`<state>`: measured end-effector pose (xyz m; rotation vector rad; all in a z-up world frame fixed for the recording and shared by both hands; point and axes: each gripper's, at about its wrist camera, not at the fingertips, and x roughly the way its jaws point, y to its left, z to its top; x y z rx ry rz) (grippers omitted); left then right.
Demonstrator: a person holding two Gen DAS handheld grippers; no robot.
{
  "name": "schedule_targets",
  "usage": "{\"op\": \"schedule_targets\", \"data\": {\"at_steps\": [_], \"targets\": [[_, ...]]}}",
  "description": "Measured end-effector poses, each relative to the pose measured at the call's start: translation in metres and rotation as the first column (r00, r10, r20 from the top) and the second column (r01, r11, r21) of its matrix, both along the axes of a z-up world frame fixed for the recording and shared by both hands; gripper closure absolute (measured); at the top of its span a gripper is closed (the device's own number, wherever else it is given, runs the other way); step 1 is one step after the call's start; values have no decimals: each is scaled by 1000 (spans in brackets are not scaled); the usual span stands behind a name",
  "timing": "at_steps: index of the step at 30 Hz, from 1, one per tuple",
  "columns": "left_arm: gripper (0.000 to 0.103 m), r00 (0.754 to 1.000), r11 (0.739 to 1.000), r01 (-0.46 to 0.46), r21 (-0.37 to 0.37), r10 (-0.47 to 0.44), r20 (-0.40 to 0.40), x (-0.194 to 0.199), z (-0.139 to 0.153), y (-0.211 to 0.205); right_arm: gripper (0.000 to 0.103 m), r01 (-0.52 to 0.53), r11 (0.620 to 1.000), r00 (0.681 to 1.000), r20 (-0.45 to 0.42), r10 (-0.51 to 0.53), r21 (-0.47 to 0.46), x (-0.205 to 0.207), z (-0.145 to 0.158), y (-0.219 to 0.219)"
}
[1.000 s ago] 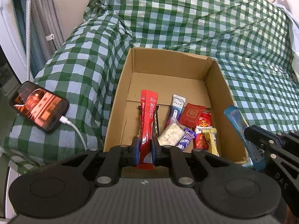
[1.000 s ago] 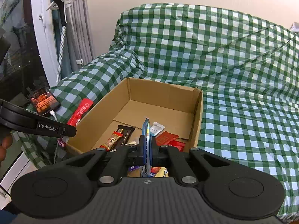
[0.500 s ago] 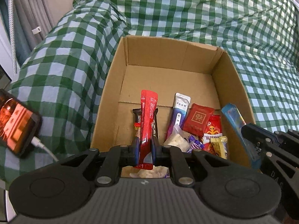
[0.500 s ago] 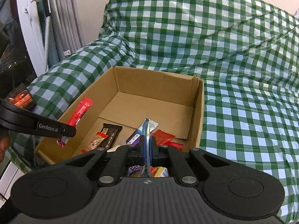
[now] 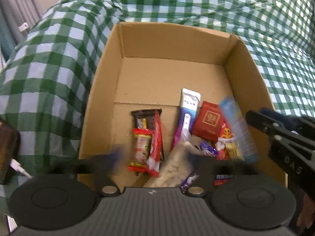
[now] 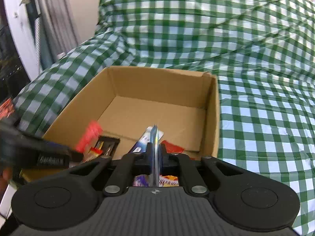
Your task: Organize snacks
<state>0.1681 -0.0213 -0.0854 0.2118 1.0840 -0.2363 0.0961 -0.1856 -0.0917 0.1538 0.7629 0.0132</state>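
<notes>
Since a second ago my left gripper [image 5: 155, 157] has gone from pinching the long red snack stick [image 5: 155, 143] to standing with its jaws flung wide, just opened, nothing between them, and the stick now lies loose in the cardboard box [image 5: 102, 90], leaning across the dark chocolate bar [image 5: 146, 118] at the near left. My right gripper [image 6: 155, 157] has its jaws just starting to part, yet the blue snack sachet [image 6: 154, 149] is upright between them on edge; whether the pads press it at this instant I cannot tell. From the left wrist view that sachet hangs over the box's right side, above the red packet [image 5: 208, 122] and the small wrappers piled there. Both hands have dropped closer over the box, which sits on the green checked bed [image 5: 49, 59]. So I judge the red stick delivered and the blue sachet about to follow. The far half of the box is bare cardboard; whether more snacks wait outside I can't see.
</notes>
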Motion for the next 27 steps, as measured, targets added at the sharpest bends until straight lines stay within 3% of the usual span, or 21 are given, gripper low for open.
{"op": "schedule_targets", "data": {"at_steps": [2,6,11,16,20,27], "targets": [[0,996,1000,-26,14,25,89,-8,8,5,29,45,999,999,16,-45,2,-2,6,-4],[0,998,999,-11,53,8,70,-21,12,10,16,28,999,999,42,-27,-23,-18,17,0],[0,998,999,-26,40,23,66,-55,18,21,0,35,997,998,63,-31,-63,-54,31,16],[0,996,999,-43,29,40,83,-94,27,32,1,58,993,998,43,-54,-101,-94,38,31],[0,986,997,-60,44,53,158,-121,39,39,0,67,986,996,71,-56,-155,-126,43,43],[0,976,995,-103,12,99,195,-152,53,56,0,102,979,992,97,-86,-178,-160,46,54]]}}
